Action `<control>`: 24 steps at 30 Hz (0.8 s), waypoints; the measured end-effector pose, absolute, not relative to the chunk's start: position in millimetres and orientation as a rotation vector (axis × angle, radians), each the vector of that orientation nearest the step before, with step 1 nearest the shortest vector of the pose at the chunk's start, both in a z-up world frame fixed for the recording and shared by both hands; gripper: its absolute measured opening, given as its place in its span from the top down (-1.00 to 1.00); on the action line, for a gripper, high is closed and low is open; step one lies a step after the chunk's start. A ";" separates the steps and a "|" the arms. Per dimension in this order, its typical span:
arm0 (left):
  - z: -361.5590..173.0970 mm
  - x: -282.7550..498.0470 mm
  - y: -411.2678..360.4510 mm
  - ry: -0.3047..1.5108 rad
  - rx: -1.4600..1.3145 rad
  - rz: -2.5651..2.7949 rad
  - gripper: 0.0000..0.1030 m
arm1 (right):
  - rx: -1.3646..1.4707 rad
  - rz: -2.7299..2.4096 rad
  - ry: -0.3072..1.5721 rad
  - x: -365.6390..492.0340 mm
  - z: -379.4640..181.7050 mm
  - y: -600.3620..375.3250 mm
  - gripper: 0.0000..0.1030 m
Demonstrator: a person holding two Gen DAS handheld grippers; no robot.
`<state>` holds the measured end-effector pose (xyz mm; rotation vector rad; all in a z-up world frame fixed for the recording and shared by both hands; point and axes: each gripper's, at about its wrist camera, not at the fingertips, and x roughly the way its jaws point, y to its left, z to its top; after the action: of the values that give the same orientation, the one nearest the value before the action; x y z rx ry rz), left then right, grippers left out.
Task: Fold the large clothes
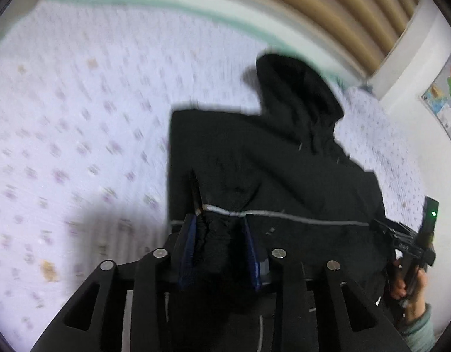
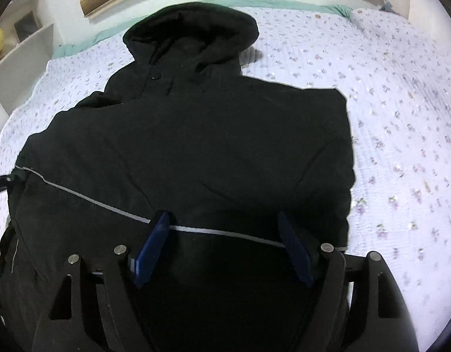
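Observation:
A black hooded jacket (image 1: 254,152) lies spread on a floral quilted bed (image 1: 79,117), hood pointing away. A grey reflective stripe (image 2: 87,198) runs across it. My left gripper (image 1: 219,220) is at the jacket's near left edge, its blue pads closed on a bunched fold of the black fabric. My right gripper (image 2: 223,215) hovers over the near right part of the jacket (image 2: 196,132), blue fingers (image 2: 153,246) wide apart with the stripe running between them and nothing pinched. The right gripper (image 1: 407,234) also shows at the edge of the left wrist view, held by a hand (image 1: 413,290).
The quilt (image 2: 401,117) stretches wide to the right and left of the jacket. A wooden slatted panel (image 1: 342,14) runs behind the bed. White shelves (image 2: 23,47) stand at the far left, and a map poster (image 1: 445,102) hangs on the right wall.

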<state>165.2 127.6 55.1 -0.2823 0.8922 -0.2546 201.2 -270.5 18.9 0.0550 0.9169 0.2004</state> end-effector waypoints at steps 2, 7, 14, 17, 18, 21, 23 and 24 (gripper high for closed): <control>81.2 148.7 130.0 0.807 -0.278 -0.281 0.28 | 0.085 0.233 0.835 185.4 47.2 -274.7 -0.52; 114.8 144.4 107.9 0.736 -0.228 -0.289 -0.05 | 0.134 0.241 0.639 167.8 102.7 -276.1 -0.80; -2.5 192.7 70.6 0.995 -0.176 -0.210 -0.04 | 0.017 0.140 0.941 210.1 6.9 -253.9 -0.74; -4.3 195.0 83.8 0.988 -0.286 -0.218 -0.04 | -0.041 0.135 0.845 198.7 -9.4 -251.2 -0.80; -5.6 193.2 82.7 0.972 -0.283 -0.213 -0.04 | -0.024 0.128 0.810 197.1 -14.2 -253.1 -0.83; -8.2 183.2 68.2 0.918 -0.170 -0.173 -0.05 | -0.034 0.109 0.767 191.4 -21.4 -252.0 -0.83; -7.9 178.5 65.7 0.891 -0.157 -0.163 -0.05 | -0.031 0.105 0.757 186.8 -21.7 -250.1 -0.83; -7.6 177.3 67.5 0.883 -0.162 -0.166 -0.05 | -0.025 0.106 0.754 184.5 -21.0 -250.0 -0.83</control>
<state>177.3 67.5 -7.6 -0.1615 0.8825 -0.1657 184.5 -250.0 -21.0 -0.0251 0.7541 0.1060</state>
